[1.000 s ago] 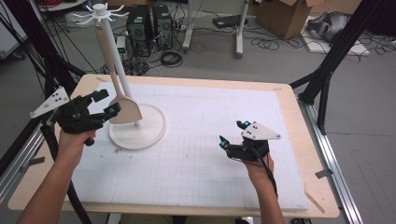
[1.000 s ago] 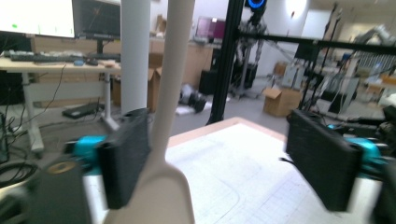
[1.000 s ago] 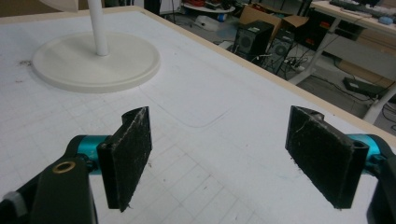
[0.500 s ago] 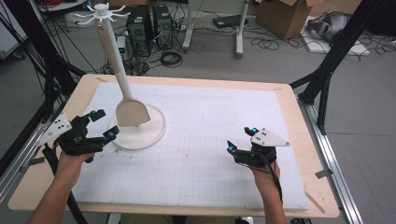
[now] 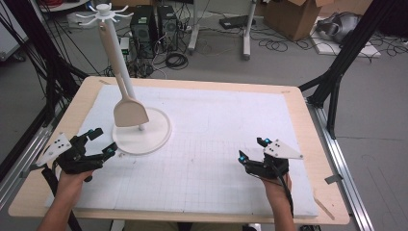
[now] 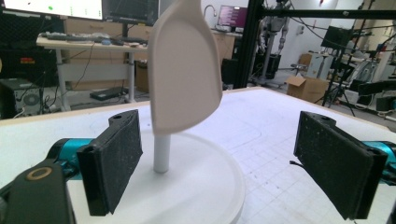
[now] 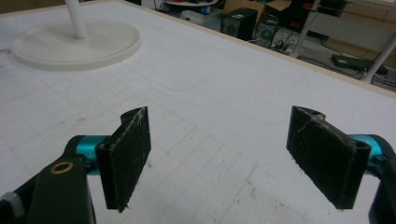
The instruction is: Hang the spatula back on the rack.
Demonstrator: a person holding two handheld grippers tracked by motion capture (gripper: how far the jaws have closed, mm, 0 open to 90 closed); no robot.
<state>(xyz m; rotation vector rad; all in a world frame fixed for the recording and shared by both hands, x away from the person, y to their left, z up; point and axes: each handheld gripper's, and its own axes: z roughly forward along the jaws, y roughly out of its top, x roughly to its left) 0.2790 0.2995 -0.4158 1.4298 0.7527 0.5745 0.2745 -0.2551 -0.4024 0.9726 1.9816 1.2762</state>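
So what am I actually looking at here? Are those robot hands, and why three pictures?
There is no robot. A person holds a hand-held tool in each hand: the left gripper and the right gripper, each with two black jaws. The high view comes from a fixed camera above the table. The other two come from small cameras riding on each gripper, looking out between its own jaws. On the table's white mat stands a white rack on a round base, with hooks on top. A pale spatula hangs along its pole, blade down; the left gripper view sees it close up. Both grippers are open and hold nothing.
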